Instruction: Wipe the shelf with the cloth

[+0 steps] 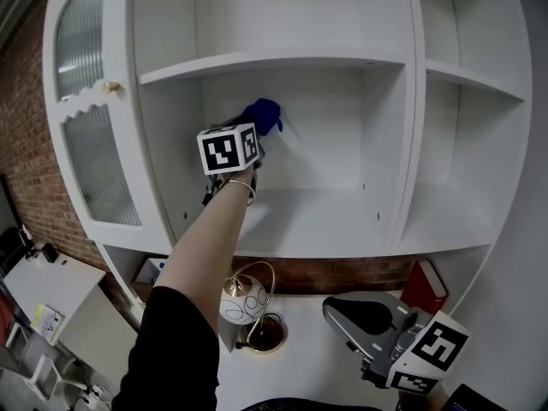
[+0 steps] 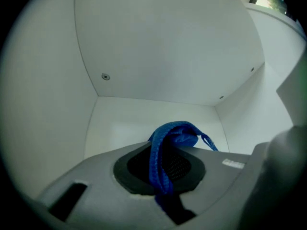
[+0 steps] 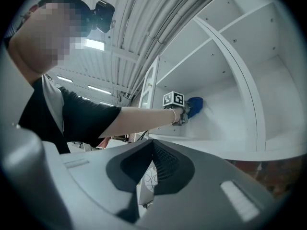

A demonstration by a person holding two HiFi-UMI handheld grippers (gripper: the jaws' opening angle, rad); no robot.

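Note:
In the head view my left gripper (image 1: 254,137) reaches into the middle compartment of a white cabinet and is shut on a blue cloth (image 1: 264,115). The cloth is up against the compartment's back wall, well above the shelf board (image 1: 325,223). The left gripper view shows the blue cloth (image 2: 176,132) bunched at the jaw tips and trailing down between the shut jaws of my left gripper (image 2: 161,170). My right gripper (image 1: 344,315) hangs low at the bottom right, shut and empty. The right gripper view looks up past its shut jaws at the cloth (image 3: 195,106).
The cabinet's glass door (image 1: 84,101) stands open at the left. A second shelf board (image 1: 274,58) lies above the cloth. Below the cabinet are a gold-ringed ornament (image 1: 247,301) and a red book (image 1: 425,286). A narrower shelf bay (image 1: 467,144) lies to the right.

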